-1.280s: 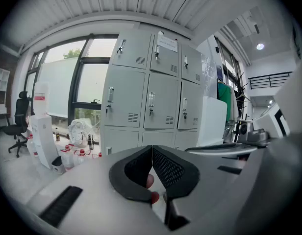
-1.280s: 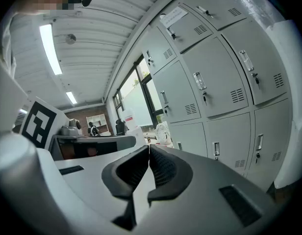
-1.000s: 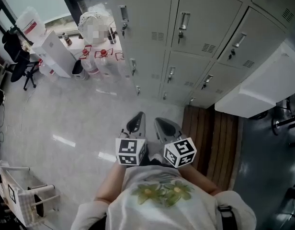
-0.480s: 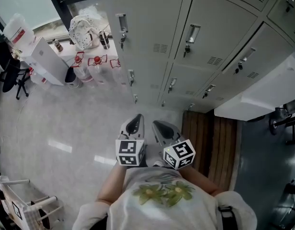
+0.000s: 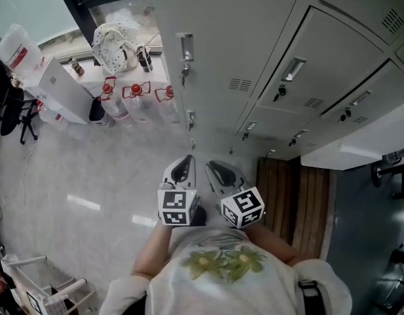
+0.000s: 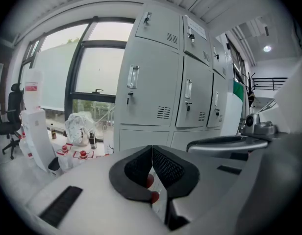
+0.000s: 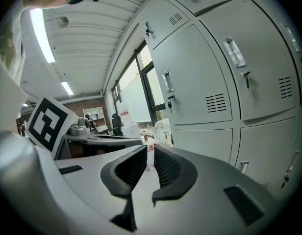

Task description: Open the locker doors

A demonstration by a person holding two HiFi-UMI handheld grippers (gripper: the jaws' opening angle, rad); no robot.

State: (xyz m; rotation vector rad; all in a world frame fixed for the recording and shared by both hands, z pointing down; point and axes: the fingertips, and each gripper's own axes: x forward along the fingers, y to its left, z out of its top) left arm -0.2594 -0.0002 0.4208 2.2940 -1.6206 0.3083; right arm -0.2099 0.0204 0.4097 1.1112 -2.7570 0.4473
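Left tongs: your left tongs (image 5: 183,167) are pressed together, pad tips meeting, with nothing gripped.
Right tongs: your right tongs (image 5: 218,171) are likewise closed and empty, just beside the left pair in front of your chest.
Locker doors: the locker doors (image 5: 254,38) stand ahead of and above both tongs, well apart from them. Every door in view is closed.
What has changed: over the last second the lockers have come nearer and now fill more of the head view. Both tongs have kept their side-by-side pose with pads together.
What it means: this looks like approach only. No door is touched yet, so the opening itself has not begun.
Nearest handle: the handle (image 5: 185,46), with a key hanging under it, lies ahead of the left tongs.
Next move: you will likely need to part one pair of tongs before closing on a handle.
Surroundings: red-capped bottles (image 5: 133,100) sit to the left of the left tongs, and a wooden bench (image 5: 290,195) to the right of the right tongs.
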